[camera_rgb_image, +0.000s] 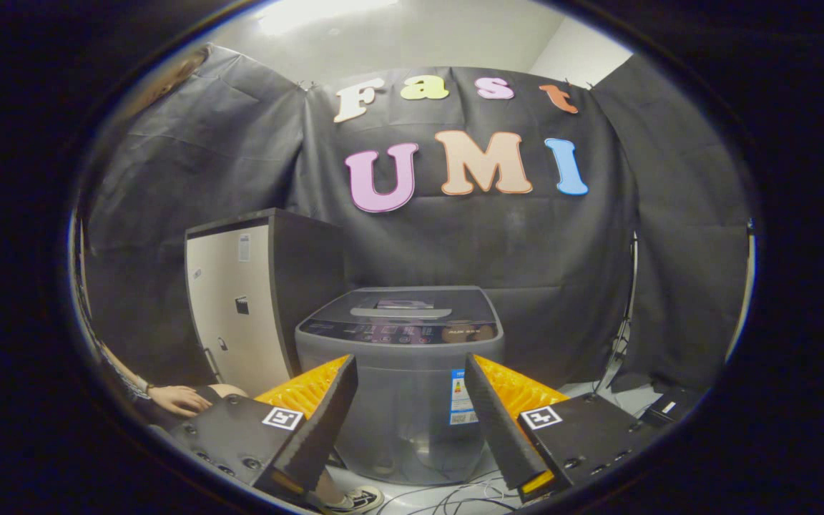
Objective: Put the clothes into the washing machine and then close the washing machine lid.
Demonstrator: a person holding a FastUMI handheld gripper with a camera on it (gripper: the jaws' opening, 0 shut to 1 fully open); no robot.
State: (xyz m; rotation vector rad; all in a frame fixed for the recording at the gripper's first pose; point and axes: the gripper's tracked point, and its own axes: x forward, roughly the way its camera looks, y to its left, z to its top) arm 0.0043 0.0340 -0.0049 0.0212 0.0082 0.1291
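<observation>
Gripper (412,375) was spread wide, fingers (326,422) apart with nothing between them. Grey top-load washing machine (399,386) stood just beyond the fingers, seen through the gap, its lid (412,304) down flat. Tall cabinet (240,300) sat beside the machine. A person's hand (177,399) rested by one finger, a shoe (356,498) on the floor below, cables (455,497) near it.

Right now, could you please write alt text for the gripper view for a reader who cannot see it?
A grey top-loading washing machine stands with its lid down, beyond the open gripper, whose fingers hold nothing. A tall cabinet stands beside the machine, a person's hand rests near the gripper, and cables lie on the floor.
</observation>
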